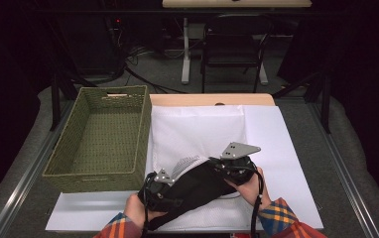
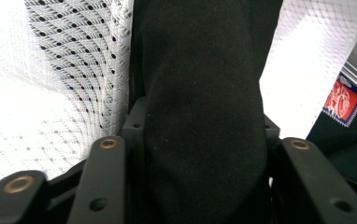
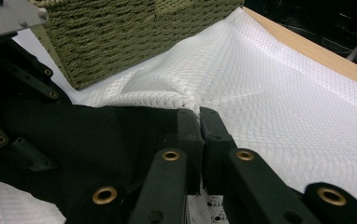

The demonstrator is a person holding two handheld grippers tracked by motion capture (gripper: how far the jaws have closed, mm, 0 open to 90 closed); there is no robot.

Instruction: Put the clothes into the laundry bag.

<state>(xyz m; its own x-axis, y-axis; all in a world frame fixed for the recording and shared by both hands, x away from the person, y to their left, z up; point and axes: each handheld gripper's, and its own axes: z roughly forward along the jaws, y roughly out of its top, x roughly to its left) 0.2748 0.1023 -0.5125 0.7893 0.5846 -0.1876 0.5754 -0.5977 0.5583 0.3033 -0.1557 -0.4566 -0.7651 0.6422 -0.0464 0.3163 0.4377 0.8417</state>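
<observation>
A white mesh bag (image 1: 197,129) lies flat on the table, and a black garment (image 1: 197,186) rests across its near end. My left gripper (image 1: 175,184) is shut on a thick fold of the black garment (image 2: 204,70), which fills the gap between the jaws of this gripper (image 2: 200,133). White mesh (image 2: 74,70) lies beside and under that fold. My right gripper (image 1: 213,166) is shut, and in its own view my right gripper (image 3: 200,116) pinches the puckered edge of the mesh bag (image 3: 270,93), right beside the black garment (image 3: 97,130). The left gripper (image 3: 8,93) stands close at the left.
A green woven basket (image 1: 95,174) stands to the left of the bag, its wall (image 3: 134,32) close to both grippers. A white sheet (image 1: 277,148) covers the tabletop, with the wooden edge (image 1: 212,99) at the far side. A dark cloth with a red patch (image 2: 345,100) sits at the right.
</observation>
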